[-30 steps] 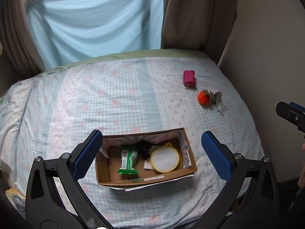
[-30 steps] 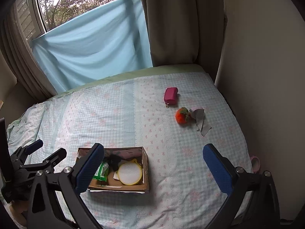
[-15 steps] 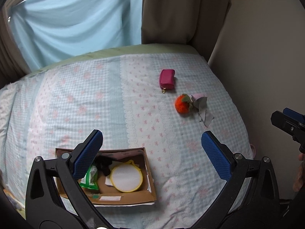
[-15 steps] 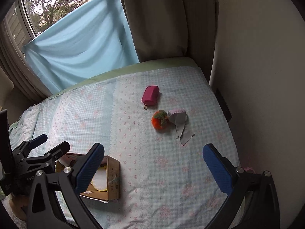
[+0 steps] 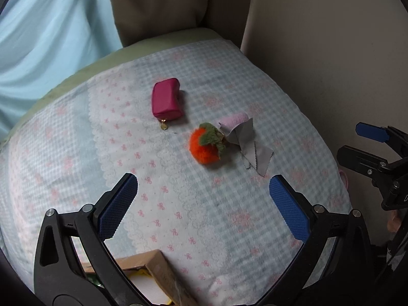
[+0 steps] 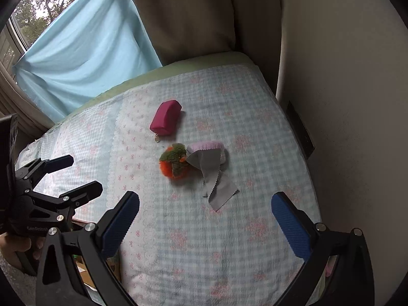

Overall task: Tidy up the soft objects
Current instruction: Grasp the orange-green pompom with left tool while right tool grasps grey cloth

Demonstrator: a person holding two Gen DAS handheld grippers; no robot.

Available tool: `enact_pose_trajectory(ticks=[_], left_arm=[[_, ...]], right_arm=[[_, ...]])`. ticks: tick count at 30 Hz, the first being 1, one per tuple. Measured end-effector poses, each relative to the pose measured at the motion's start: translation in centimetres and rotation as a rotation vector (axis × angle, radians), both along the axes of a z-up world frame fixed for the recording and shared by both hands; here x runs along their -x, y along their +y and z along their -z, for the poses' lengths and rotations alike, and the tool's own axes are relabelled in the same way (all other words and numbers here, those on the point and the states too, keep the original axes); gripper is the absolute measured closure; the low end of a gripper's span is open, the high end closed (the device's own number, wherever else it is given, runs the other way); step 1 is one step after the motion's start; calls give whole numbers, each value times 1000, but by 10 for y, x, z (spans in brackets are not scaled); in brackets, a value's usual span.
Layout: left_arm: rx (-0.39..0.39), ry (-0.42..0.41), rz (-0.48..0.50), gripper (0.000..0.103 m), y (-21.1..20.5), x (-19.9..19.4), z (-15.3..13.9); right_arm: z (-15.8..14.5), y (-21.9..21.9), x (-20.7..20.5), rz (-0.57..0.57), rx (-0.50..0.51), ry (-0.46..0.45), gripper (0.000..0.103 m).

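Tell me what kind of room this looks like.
Probably a bedroom: a bed with a checked, bow-printed sheet, curtains over a window behind it, and small soft things lying on the sheet, such as a pink pouch and an orange plush toy.

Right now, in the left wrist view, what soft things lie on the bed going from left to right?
Magenta zip pouch → fuzzy orange plush fruit with green leaves → grey zigzag-edged cloth. The pink fuzzy item overlaps the cloth, so I leave it out.
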State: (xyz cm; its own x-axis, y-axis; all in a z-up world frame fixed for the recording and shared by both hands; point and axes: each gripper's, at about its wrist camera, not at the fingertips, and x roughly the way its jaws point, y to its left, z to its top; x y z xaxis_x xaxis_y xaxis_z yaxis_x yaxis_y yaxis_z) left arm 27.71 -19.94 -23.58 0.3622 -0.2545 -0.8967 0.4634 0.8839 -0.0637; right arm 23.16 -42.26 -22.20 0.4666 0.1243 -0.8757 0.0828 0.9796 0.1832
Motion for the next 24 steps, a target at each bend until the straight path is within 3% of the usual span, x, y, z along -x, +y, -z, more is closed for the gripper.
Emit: enact_pose_trajectory(ticks=[10,16,18,20,24], left_arm=[[-20,100,235,0,-53,-77,108],[-60,126,345,3,-71,-96,167],[-60,131,365,6,-75,-100,181],[-52,138,373,14,-77,-104,193],[-51,147,385,19,-82,-107,210]], right_arm=[[90,-3,-43,-106,44,13,0],[147,6,-62,-134,58,14,18],[165,11,-66,-142,61,17,28],[180,15,-68,-138,74,31,33],[195,21,-68,-115,110,22,41]])
